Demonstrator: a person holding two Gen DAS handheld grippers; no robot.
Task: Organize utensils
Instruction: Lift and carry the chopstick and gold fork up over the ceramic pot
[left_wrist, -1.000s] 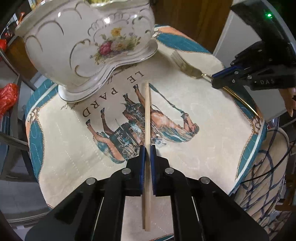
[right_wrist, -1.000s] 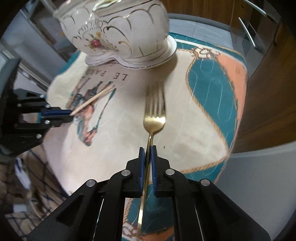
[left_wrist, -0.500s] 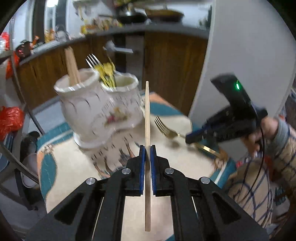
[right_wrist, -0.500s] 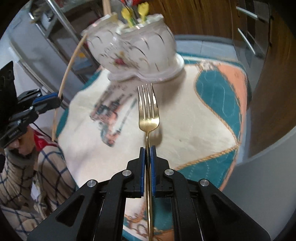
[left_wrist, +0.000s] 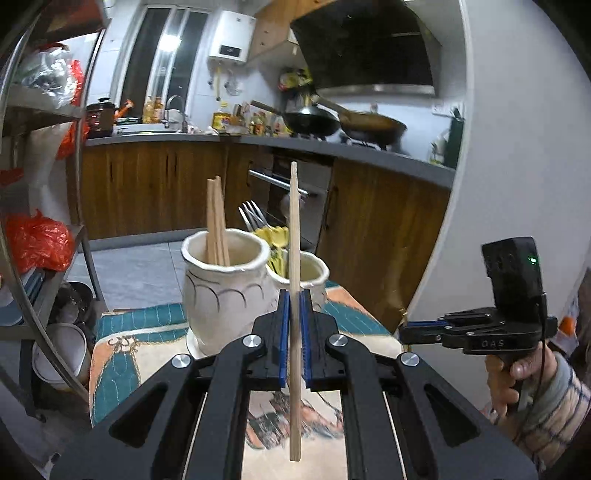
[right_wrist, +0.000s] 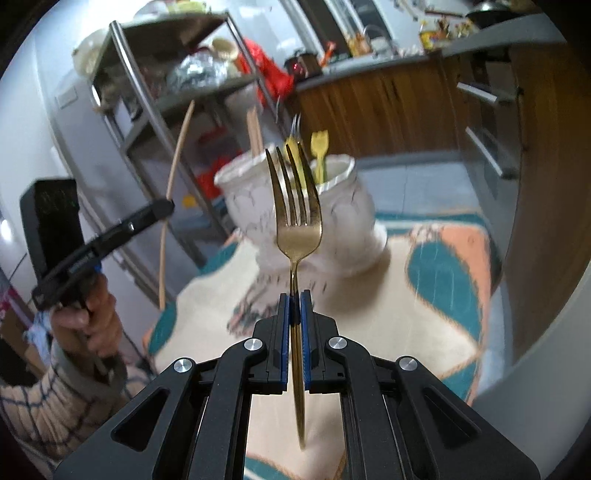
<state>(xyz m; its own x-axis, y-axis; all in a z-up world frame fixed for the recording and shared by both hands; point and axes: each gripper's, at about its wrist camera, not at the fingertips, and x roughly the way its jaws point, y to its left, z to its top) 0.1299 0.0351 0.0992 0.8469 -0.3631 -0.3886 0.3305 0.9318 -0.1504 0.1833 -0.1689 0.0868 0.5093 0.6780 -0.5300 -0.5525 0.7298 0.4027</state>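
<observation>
Both utensils were airborne, mid-carry toward the holder (left_wrist: 229, 295)! The left gripper (left_wrist: 294, 328) pinched a pale wooden chopstick (left_wrist: 294, 236) upright before it; the right gripper (right_wrist: 294, 325) clamped a gold fork (right_wrist: 295, 218), tines up. Next, I'd judge: chopstick beside the holder's chopsticks, fork beside its forks.

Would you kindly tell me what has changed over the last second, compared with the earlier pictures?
Both utensils were lifted off the printed tablecloth and tipped upright: the left tool raised the wooden chopstick, the right tool the gold metal fork. Both grips stayed closed. The white two-compartment ceramic holder stayed in place.
</observation>
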